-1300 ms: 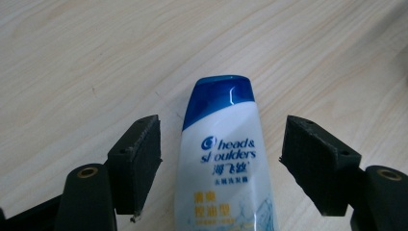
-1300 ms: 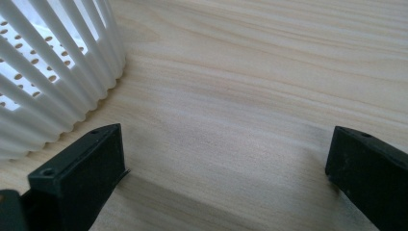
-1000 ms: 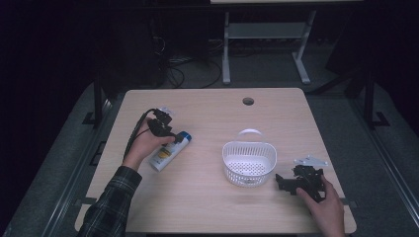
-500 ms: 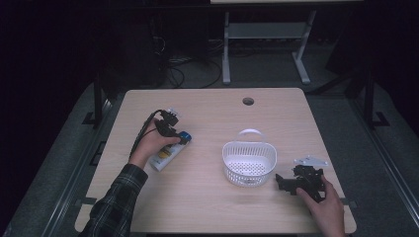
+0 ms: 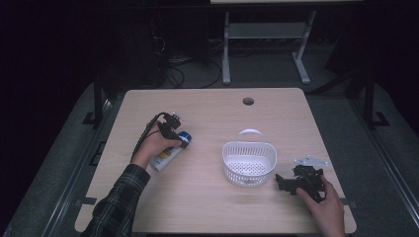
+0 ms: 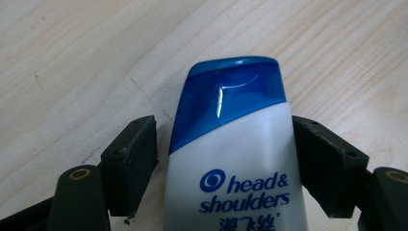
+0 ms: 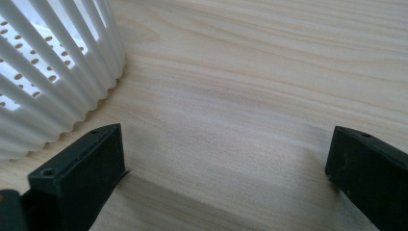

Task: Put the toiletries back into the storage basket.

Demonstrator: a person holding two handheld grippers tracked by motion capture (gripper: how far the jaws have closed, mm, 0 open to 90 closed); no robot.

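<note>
Left gripper (image 6: 223,163) sits low over the shampoo bottle (image 5: 168,152), which lies flat on the left part of the wooden table (image 5: 207,207), cap end pointing away from the person; jaws are spread and straddle the bottle just below the cap, one on each side, a narrow gap showing at the left jaw while the right jaw looks close to touching, though contact there is hard to judge. Judged purpose: lined up across the narrow width so a squeeze would catch the body where it is flattest. Right gripper (image 7: 223,168) rests on the table with jaws wide apart and nothing between them, just beside the white slatted basket (image 5: 248,163), probably parked there, possibly to steady it. Bottle: white body, glossy translucent blue flip cap (image 6: 231,91) with a highlight, blue "head & shoulders" logo with Chinese characters beneath; smooth plastic, likely slippery
</note>
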